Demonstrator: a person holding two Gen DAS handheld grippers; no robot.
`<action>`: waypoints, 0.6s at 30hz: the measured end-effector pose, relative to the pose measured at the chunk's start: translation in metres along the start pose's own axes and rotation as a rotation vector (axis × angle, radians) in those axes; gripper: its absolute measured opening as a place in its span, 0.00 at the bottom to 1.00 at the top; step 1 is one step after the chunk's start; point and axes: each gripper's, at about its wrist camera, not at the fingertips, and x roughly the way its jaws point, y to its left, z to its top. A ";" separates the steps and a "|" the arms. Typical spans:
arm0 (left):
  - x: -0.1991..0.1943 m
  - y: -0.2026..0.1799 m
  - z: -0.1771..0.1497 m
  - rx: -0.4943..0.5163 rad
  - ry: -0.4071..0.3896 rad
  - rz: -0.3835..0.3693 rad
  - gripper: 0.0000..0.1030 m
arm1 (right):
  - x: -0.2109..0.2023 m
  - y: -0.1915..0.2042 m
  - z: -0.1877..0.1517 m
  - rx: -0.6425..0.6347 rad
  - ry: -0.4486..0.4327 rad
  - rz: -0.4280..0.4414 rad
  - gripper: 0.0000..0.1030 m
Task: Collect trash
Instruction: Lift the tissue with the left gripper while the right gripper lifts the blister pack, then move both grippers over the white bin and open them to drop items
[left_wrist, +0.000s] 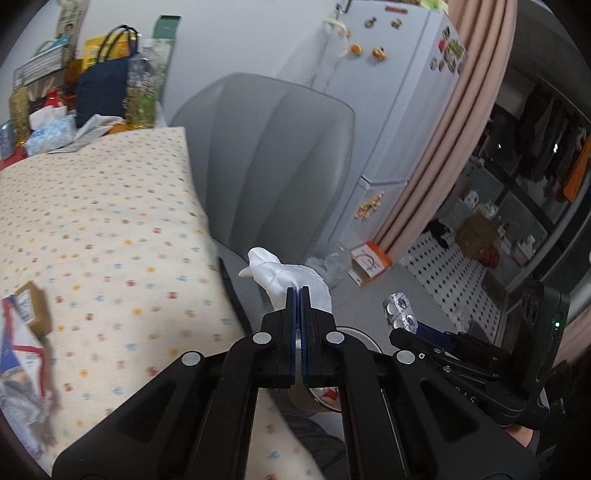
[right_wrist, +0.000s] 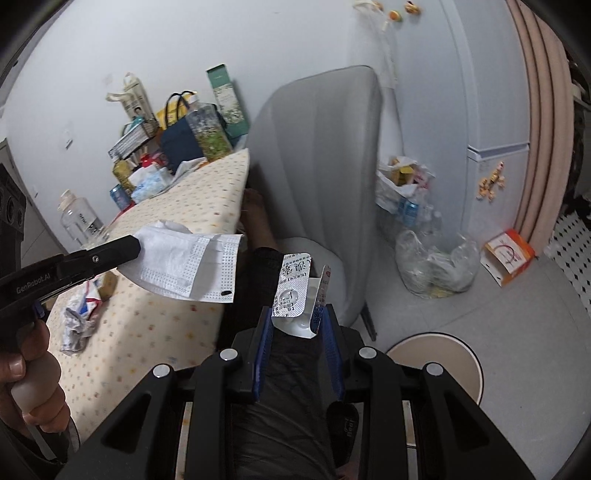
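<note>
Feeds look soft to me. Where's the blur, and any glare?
Left wrist view: table and wrappers at left are smeared, the mask in the left gripper is sharp. Right wrist view: blister pack crisp, no strong glare; both views bend at the edges.

The counter (left_wrist: 110, 221) wears a dotted cloth. On it lie crumpled wrappers (left_wrist: 22, 376) beside a small brown box (left_wrist: 35, 308) at the near end, and a tissue pack (left_wrist: 50, 134), bottles and bags (crowded together) at the far end.
</note>
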 end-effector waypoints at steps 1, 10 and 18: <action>0.007 -0.005 0.000 0.008 0.012 -0.003 0.03 | 0.001 -0.008 -0.002 0.011 0.003 -0.007 0.27; 0.063 -0.043 -0.005 0.057 0.111 -0.023 0.03 | 0.020 -0.075 -0.021 0.125 0.044 -0.058 0.28; 0.096 -0.066 -0.014 0.089 0.172 -0.005 0.03 | 0.040 -0.117 -0.033 0.203 0.068 -0.083 0.28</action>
